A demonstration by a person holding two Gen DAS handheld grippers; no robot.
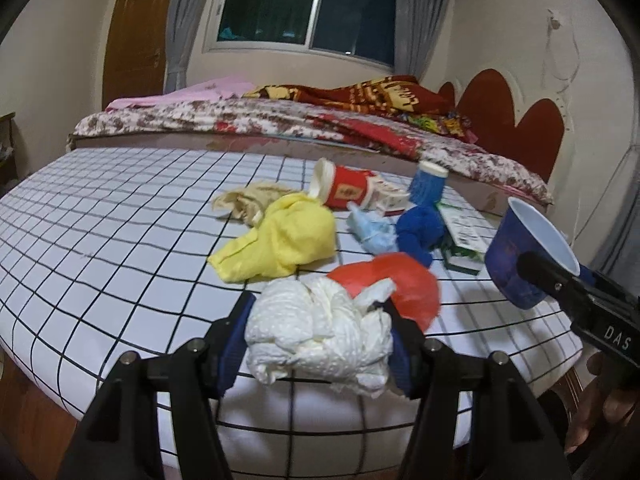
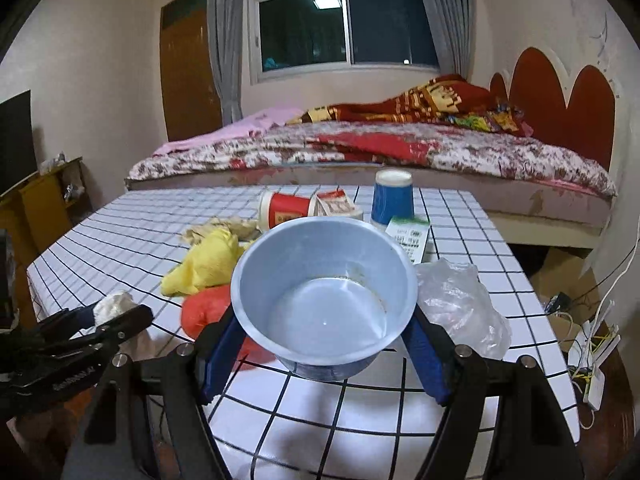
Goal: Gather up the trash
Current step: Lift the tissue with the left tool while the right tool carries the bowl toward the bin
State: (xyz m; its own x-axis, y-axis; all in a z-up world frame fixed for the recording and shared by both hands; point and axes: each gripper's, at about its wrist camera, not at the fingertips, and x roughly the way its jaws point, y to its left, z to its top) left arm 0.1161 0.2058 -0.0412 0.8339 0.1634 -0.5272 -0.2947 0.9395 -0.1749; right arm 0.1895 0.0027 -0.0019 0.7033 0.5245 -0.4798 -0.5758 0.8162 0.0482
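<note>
left gripper (image 1: 320,344) clamps tissue wad (image 1: 320,336) | right gripper (image 2: 324,344) clamps blue cup (image 2: 324,296)

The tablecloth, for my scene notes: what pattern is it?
White tablecloth with a black grid of squares; the left wrist view shows it best.

Bed (image 1: 280,128), window (image 1: 308,4), curtains (image 2: 226,40), checked tablecloth (image 1: 100,220).
</note>
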